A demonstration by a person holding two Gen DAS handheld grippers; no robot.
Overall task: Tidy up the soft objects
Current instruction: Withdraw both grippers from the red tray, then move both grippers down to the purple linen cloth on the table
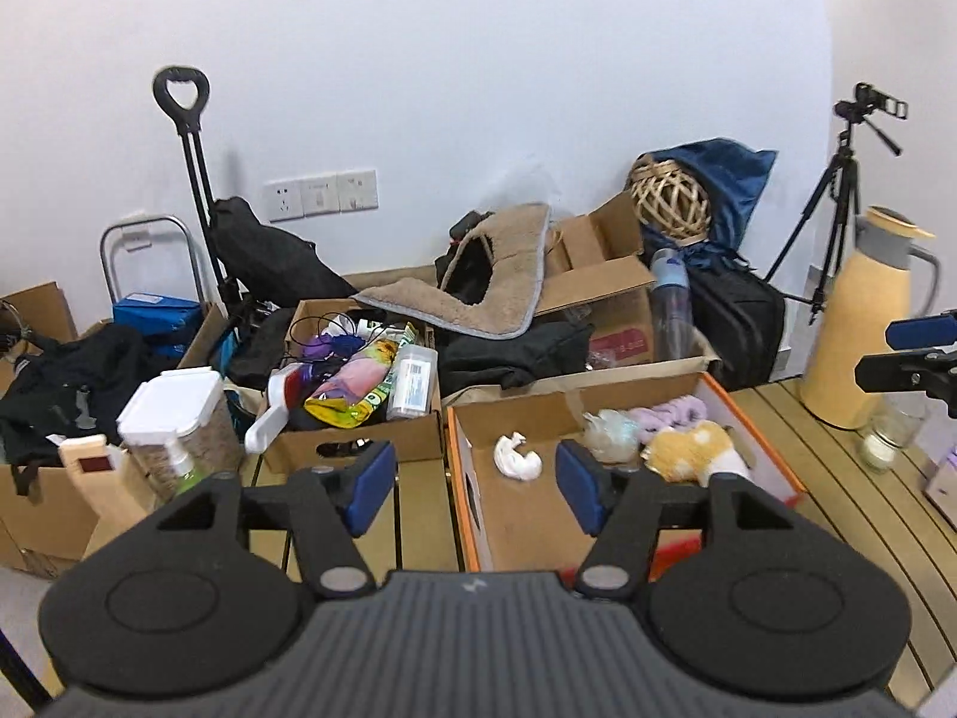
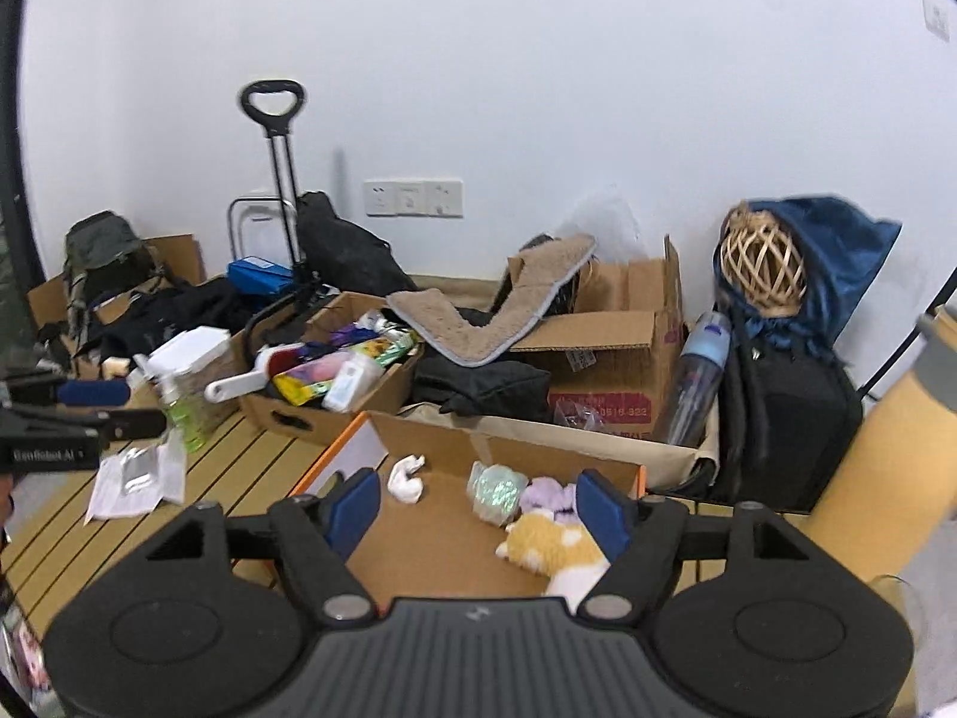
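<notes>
Left wrist view first, from its left edge: a clear canister with a white lid [image 1: 179, 419] and a green spray bottle [image 1: 182, 466] stand on the slatted table [image 1: 777, 419], then a brown carton of mixed clutter [image 1: 359, 395], then the orange-edged shoebox [image 1: 466, 478] that serves as the collecting place. The left gripper [image 1: 475, 487] hovers over the near left corner of that box with its blue pads well apart and nothing between them. Inside the box, left to right, lie a small white soft toy [image 1: 517, 456], a pale iridescent puff [image 1: 607, 431], a lilac fuzzy piece [image 1: 673, 413] and a yellow-and-white plush [image 1: 697, 452]; the last three are bunched together at the right, the white one sits apart. A yellow thermos jug [image 1: 867, 335] stands beyond the box on the right.

Right wrist view, again from the left: flat plastic packets [image 2: 134, 478] lie on the slats, and the right gripper [image 2: 478, 511] hangs above the box's open middle, fingers spread and empty, its right pad just beside the plush.

Judging from this, the soft things already sit in the box and the step in hand is either tidying them or fetching another. To do it well, I would pinch any soft piece at its bulk, not a loose edge, close gently since plush compresses and slips, and lower it onto bare cardboard so the pile stays inside the walls. Keeping the idle gripper clear of the box rim avoids nudging the light carton.
</notes>
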